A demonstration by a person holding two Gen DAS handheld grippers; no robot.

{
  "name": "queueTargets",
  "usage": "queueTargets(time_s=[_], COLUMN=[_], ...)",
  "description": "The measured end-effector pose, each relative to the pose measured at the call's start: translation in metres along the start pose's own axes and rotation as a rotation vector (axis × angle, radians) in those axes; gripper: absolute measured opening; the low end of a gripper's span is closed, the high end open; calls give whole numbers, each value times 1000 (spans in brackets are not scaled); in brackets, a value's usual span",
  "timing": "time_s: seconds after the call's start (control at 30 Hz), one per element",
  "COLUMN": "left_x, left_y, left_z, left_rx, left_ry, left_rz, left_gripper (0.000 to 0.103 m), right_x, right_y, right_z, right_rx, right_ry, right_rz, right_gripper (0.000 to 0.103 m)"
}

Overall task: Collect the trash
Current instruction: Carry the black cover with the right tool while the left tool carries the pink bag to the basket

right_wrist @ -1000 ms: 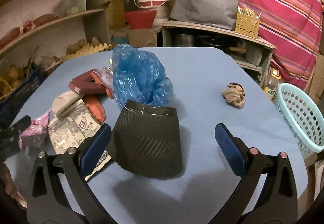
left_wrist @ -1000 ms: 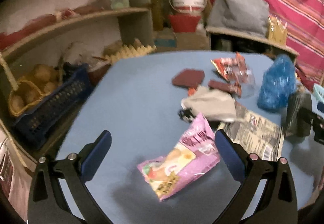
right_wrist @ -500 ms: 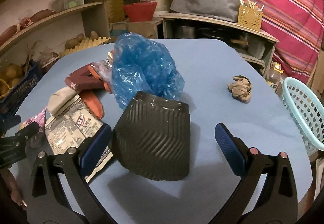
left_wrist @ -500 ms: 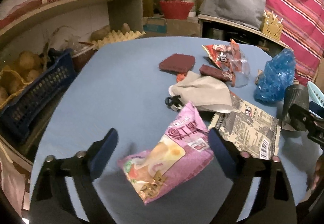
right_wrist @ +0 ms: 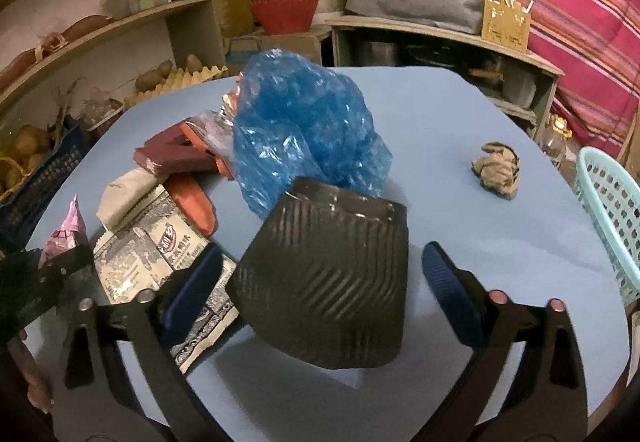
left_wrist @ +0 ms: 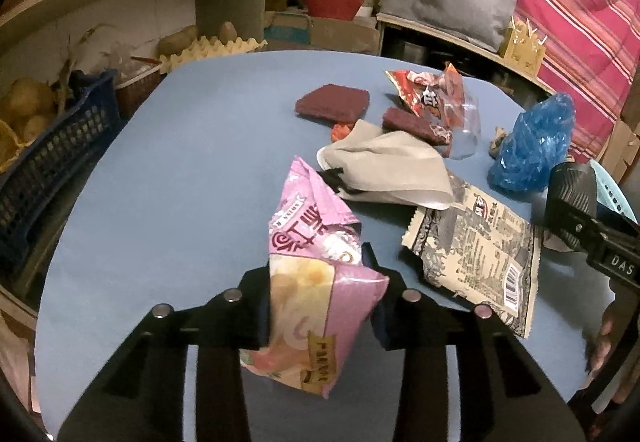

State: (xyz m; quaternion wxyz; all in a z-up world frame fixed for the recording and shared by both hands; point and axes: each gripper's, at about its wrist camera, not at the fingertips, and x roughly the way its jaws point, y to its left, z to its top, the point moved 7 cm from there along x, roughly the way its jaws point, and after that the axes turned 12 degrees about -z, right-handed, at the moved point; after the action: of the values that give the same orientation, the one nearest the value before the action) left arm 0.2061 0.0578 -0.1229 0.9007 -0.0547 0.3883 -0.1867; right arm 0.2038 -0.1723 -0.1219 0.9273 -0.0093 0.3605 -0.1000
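Left tool (left_wrist: 320, 302) closing on pink packet (left_wrist: 316, 282) — seemingly lifted; earlier flat.

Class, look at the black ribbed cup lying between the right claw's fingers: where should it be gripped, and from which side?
Grip the black ribbed cup across its ribbed side walls, coming from the near side, where the right claw already straddles it. It is tipped, open rim towards the blue plastic bag; its wide body fills most of the gap as the jaws close.

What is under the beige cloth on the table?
The beige cloth lies over the top edge of the printed wrapper; a black clip and an orange scrap poke out from its edges. Anything else beneath is hidden.
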Motion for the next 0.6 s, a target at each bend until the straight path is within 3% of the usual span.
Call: queueTargets(time_s=[0.07, 0.33, 0.6], left_x=[-2, -10, -26], left_y=[2, -1, -14], left_z=[1, 7, 16], left_rx=[-3, 3, 31], left_ry=[-5, -41, -96], left_rz=[-2, 16, 56], left_gripper=[36, 32, 32], right_x=[0, -6, -24], right_y=[1, -8, -39], right_z=[0, 2, 8], right_rx=[-5, -2, 2], right_ry=[5, -19, -88], right_rz=[13, 33, -13], right_gripper=[82, 82, 82])
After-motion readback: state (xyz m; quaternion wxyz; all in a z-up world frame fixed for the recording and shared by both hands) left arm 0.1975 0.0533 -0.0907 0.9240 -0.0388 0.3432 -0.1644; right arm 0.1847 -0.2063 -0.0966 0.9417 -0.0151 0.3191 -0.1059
